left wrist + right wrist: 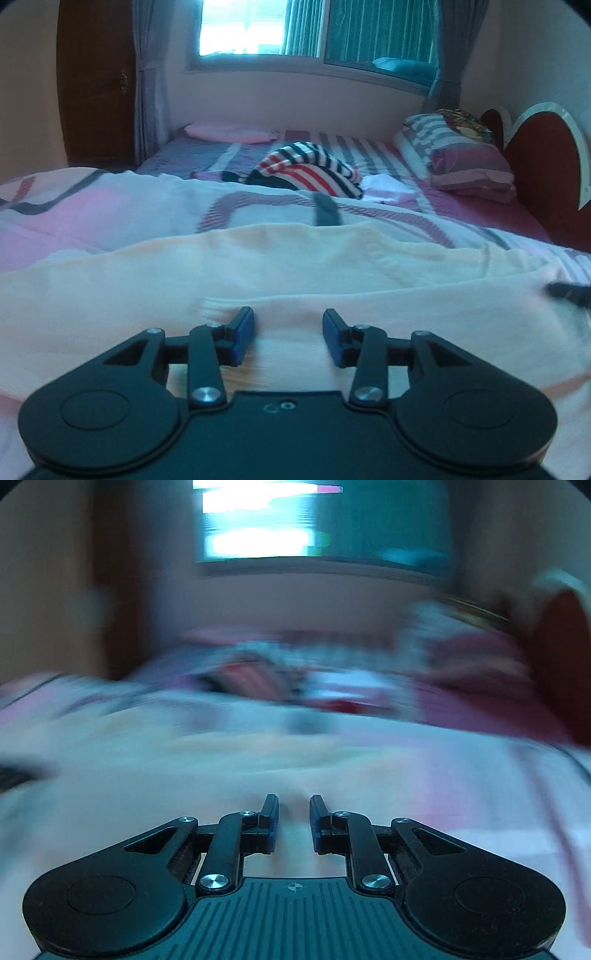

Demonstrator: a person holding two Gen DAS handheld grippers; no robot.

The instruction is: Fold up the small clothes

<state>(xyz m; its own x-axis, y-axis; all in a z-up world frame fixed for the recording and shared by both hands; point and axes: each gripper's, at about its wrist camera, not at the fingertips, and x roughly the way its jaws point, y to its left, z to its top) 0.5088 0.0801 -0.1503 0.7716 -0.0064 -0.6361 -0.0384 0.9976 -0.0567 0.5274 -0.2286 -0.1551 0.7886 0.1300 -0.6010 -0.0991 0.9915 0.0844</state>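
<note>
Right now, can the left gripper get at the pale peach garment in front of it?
Probably yes: the left gripper has open jaws just over the pale peach garment, with nothing between them.

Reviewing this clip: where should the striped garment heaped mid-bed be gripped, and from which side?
Probably the raised red-and-white fold at the near left of the striped garment, approached from this near side. It lies bunched in a mound on the bed, so that upstanding fold gives the jaws cloth to pinch without catching the sheet.

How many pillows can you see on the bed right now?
2. A pink pillow lies at the far left under the window; a striped pillow sits at the right by the headboard. Others may be hidden behind it.
</note>
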